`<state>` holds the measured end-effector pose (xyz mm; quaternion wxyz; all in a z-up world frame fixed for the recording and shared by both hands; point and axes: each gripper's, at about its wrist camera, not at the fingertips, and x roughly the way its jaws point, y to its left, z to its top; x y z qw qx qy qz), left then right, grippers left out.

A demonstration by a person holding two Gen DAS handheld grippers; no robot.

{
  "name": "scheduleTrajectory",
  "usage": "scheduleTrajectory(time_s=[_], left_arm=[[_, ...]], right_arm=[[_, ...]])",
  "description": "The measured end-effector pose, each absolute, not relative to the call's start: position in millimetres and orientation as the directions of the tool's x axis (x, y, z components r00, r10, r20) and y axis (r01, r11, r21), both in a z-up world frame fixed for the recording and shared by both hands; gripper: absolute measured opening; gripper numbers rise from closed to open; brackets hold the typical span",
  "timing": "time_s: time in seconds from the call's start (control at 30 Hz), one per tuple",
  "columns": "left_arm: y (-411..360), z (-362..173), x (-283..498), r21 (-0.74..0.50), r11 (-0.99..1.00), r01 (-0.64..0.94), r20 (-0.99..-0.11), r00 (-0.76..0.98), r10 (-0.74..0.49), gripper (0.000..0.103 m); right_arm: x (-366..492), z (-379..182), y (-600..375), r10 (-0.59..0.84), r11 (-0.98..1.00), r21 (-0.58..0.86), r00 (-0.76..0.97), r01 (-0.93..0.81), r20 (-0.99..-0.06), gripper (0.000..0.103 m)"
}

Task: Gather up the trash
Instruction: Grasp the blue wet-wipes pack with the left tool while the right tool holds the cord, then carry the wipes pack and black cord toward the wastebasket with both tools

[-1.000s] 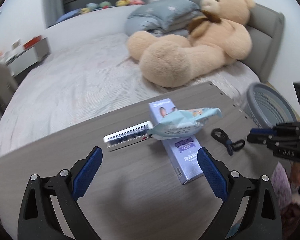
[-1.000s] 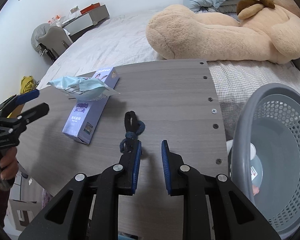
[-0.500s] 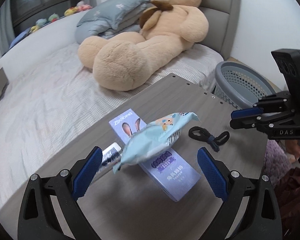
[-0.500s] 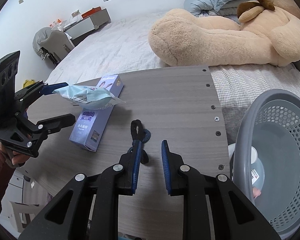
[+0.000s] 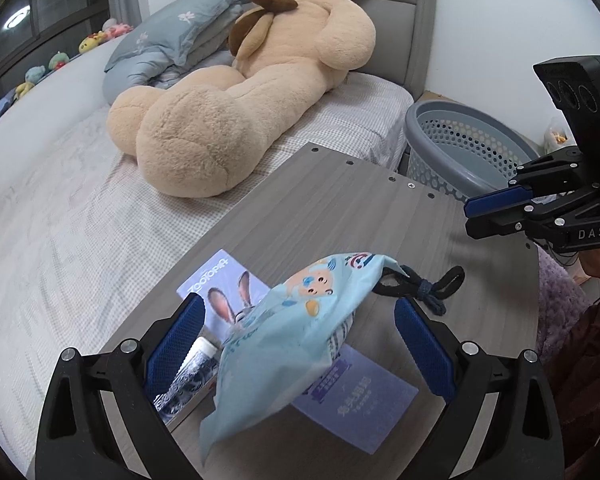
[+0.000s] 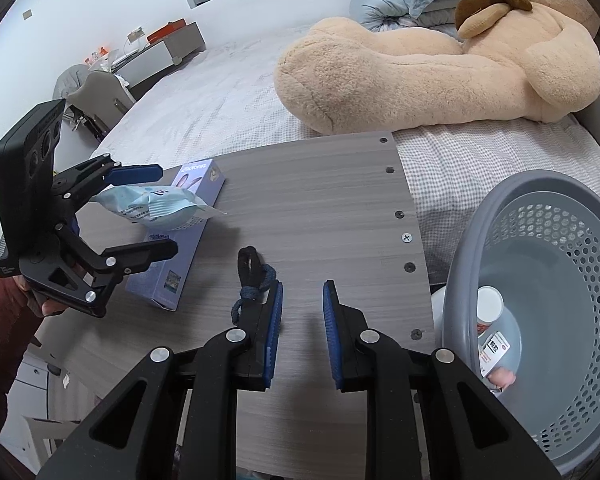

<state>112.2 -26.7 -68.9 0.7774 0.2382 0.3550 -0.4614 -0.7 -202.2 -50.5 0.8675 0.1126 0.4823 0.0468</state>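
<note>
A light blue snack wrapper [image 5: 296, 332] lies on a purple box [image 5: 356, 404] on the grey wooden table [image 5: 340, 216]. My left gripper [image 5: 300, 344] is open with its blue pads on either side of the wrapper, not touching it; it also shows in the right wrist view [image 6: 140, 208]. A black knotted cord [image 6: 252, 276] lies on the table beside my right gripper's left finger. My right gripper [image 6: 302, 320] is narrowly open and empty above the table's near edge. A grey perforated basket [image 6: 540, 312] stands right of the table and holds a white bottle [image 6: 492, 320].
A silver-edged case [image 5: 188, 380] lies left of the purple box. A large tan teddy bear [image 5: 252, 92] and grey pillows [image 5: 172, 48] lie on the bed behind the table. A white desk [image 6: 156, 52] stands far left.
My left gripper has moved forward and turned right, so the wrapper now sits between its open fingers. My right gripper has stayed almost still beside the cord.
</note>
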Motion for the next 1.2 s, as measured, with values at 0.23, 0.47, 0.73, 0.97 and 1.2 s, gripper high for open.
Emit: scheduleTrajectory(time_s=[0.23,0.47,0.73,0.97,1.2], left_arm=[[-32,-76,116,0.014,0.488,0.873,-0.76,0.326,-0.562,0.075],[-25,-74,119,-0.045,0.56,0.828,-0.729,0.356,-0.585,0.058],[-6,-52,99,-0.058,0.69,0.722,-0.67,0.484,-0.563,0.057],[12,-32,70,0.001,0.778,0.628,-0.628,0.606,-0.488,0.057],[28,-27,47,0.011,0.857,0.516,-0.613,0.68,-0.402,0.057]], right_arm=[[0,-51,-200,0.199,0.969,0.247,0.529,0.022,-0.825,0.021],[0,-53,-199,0.204,0.967,0.253,0.531,0.02,-0.822,0.021],[-1,-59,-196,0.2,0.969,0.247,0.541,0.015,-0.817,0.021],[0,-67,-185,0.229,0.966,0.258,0.534,-0.02,-0.814,0.021],[2,-64,-173,0.231,0.969,0.243,0.557,-0.053,-0.798,0.034]])
